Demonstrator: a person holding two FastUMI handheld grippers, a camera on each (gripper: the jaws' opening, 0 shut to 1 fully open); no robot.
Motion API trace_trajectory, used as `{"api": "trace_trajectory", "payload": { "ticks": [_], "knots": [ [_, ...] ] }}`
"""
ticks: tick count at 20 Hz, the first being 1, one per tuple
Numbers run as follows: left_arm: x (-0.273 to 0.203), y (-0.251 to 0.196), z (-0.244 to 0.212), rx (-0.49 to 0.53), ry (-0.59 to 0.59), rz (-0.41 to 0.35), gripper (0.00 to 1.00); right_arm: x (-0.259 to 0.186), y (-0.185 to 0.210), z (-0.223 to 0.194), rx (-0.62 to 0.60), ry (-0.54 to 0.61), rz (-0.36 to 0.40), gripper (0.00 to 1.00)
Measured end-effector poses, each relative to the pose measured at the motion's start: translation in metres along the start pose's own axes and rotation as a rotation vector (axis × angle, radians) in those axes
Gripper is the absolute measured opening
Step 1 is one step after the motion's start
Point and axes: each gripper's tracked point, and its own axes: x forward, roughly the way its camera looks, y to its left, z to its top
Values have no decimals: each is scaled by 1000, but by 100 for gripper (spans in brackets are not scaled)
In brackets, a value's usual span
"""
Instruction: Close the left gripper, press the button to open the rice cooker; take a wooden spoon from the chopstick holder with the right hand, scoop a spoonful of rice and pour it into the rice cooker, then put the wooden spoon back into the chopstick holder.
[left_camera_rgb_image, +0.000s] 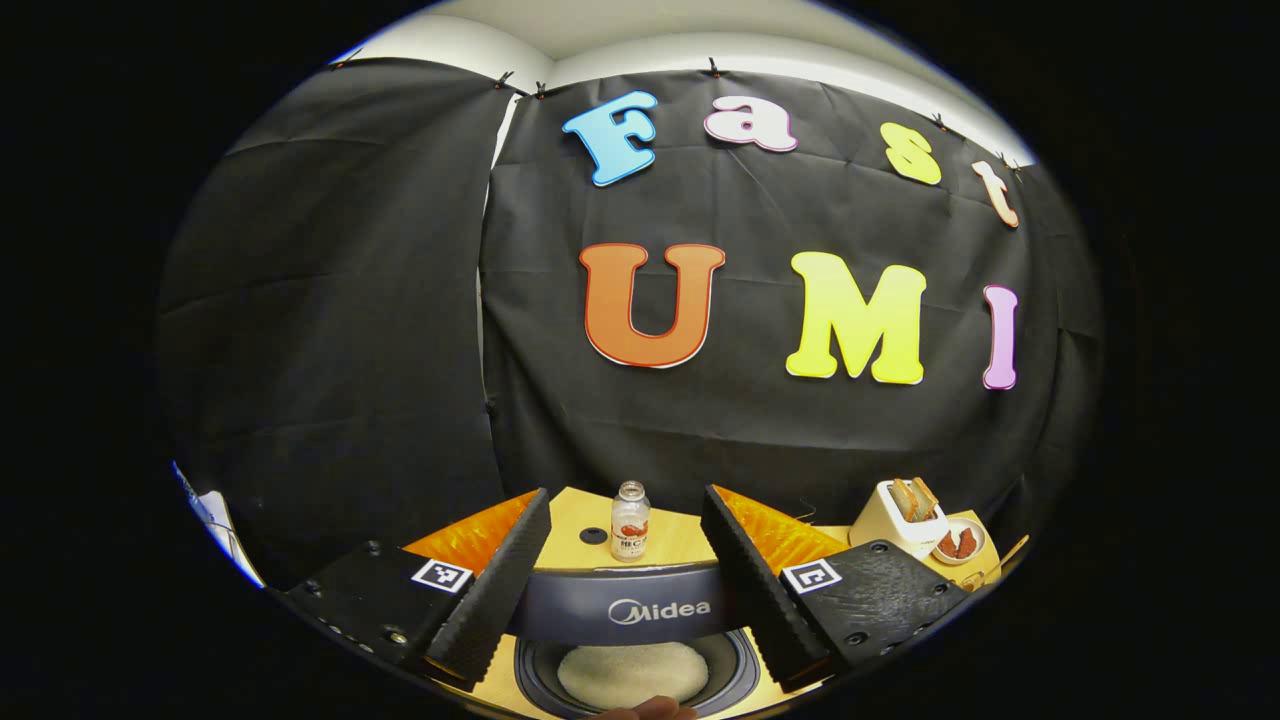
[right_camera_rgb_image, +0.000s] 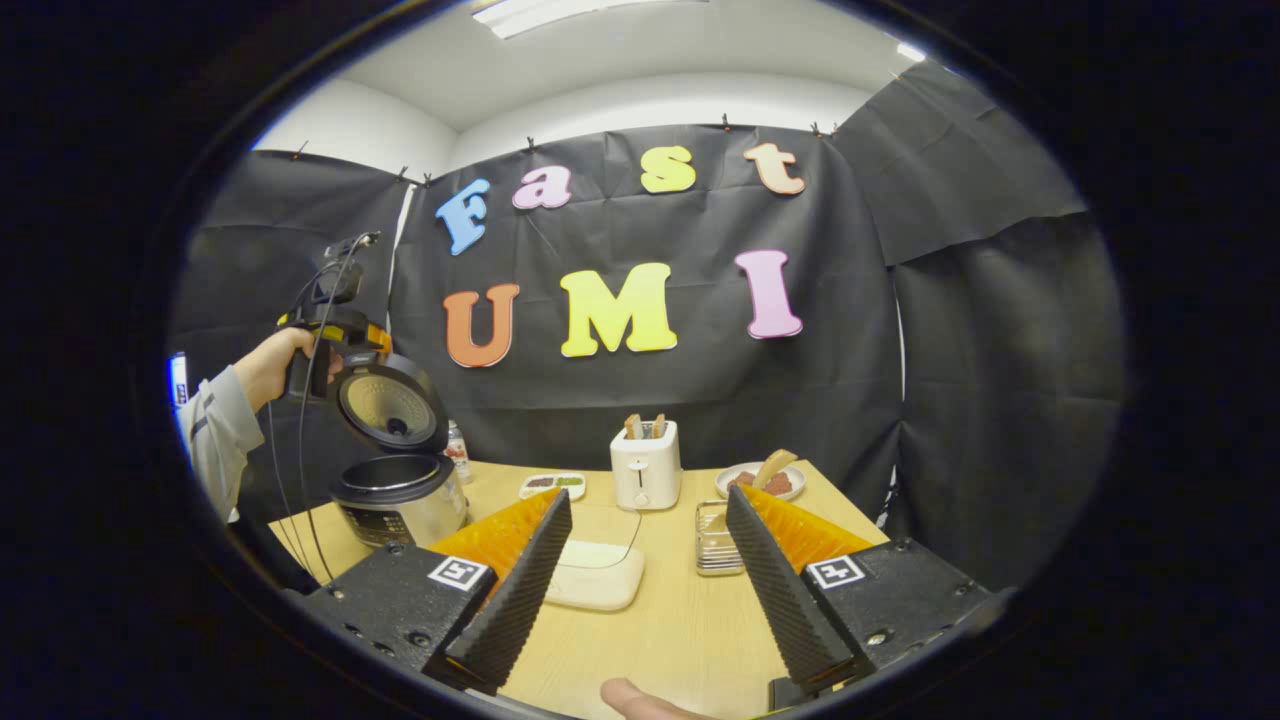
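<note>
Your surface (right_camera_rgb_image: 660, 630) carries the rice cooker (right_camera_rgb_image: 400, 500) at its left edge, lid (right_camera_rgb_image: 392, 408) swung up and open. In the left gripper view its rim sits right under your left hand-held gripper (left_camera_rgb_image: 625, 560), which is spread wide and empty. Your right hand-held gripper (right_camera_rgb_image: 650, 560) is equally wide and empty, facing the toaster (right_camera_rgb_image: 645, 465) and the chopstick holder (right_camera_rgb_image: 718, 540) with the wooden spoon (right_camera_rgb_image: 772, 468).

Rice cooker (right_camera_rgb_image: 398, 500) sits at the table's (right_camera_rgb_image: 660, 630) left edge, lid (right_camera_rgb_image: 390, 405) tipped up behind the pot. Toaster (right_camera_rgb_image: 645, 465) stands mid-table at the back, a small dish (right_camera_rgb_image: 552, 485) to its left, a plate (right_camera_rgb_image: 760, 480) to its right. The wire holder (right_camera_rgb_image: 716, 540) sits in front of that plate. A bottle (left_camera_rgb_image: 630, 522) stands behind the cooker.
</note>
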Motion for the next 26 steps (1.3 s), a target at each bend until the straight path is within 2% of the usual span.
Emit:
{"api": "trace_trajectory", "payload": {
  "ticks": [2,3,4,6,7,8,10,14,15,16,20,24,26],
  "knots": [
    [-9,-7,-20,13,33,-5,98,-6,2,-1,14,1,8,100],
    [-14,-9,-31,16,54,-4,98,-9,3,-1,22,1,13,96],
    [-19,-11,-44,12,81,-2,98,-12,5,-3,27,2,18,100],
    [-29,-15,-63,16,107,6,97,-19,8,-8,30,10,28,100],
    [-34,-16,-75,13,126,6,97,-23,10,-11,30,13,35,96],
    [-38,-16,-86,12,144,5,96,-27,12,-13,30,17,41,100],
    [-47,-18,-107,9,183,4,96,-35,18,-17,21,22,54,100],
    [-55,-18,-131,24,221,11,97,-50,22,-16,0,16,58,100],
    [-58,-17,-139,22,243,14,97,-53,23,-16,-1,13,58,96],
    [-62,-18,-144,22,262,17,97,-56,23,-15,-3,10,58,100],
    [-74,-18,-163,26,321,21,97,-63,28,-13,-8,1,61,100],
    [-87,-17,-179,36,325,17,97,-64,36,-15,-5,3,81,100],
    [-88,-18,-179,45,278,17,98,-63,39,-17,-7,8,87,100]
  ]
}}
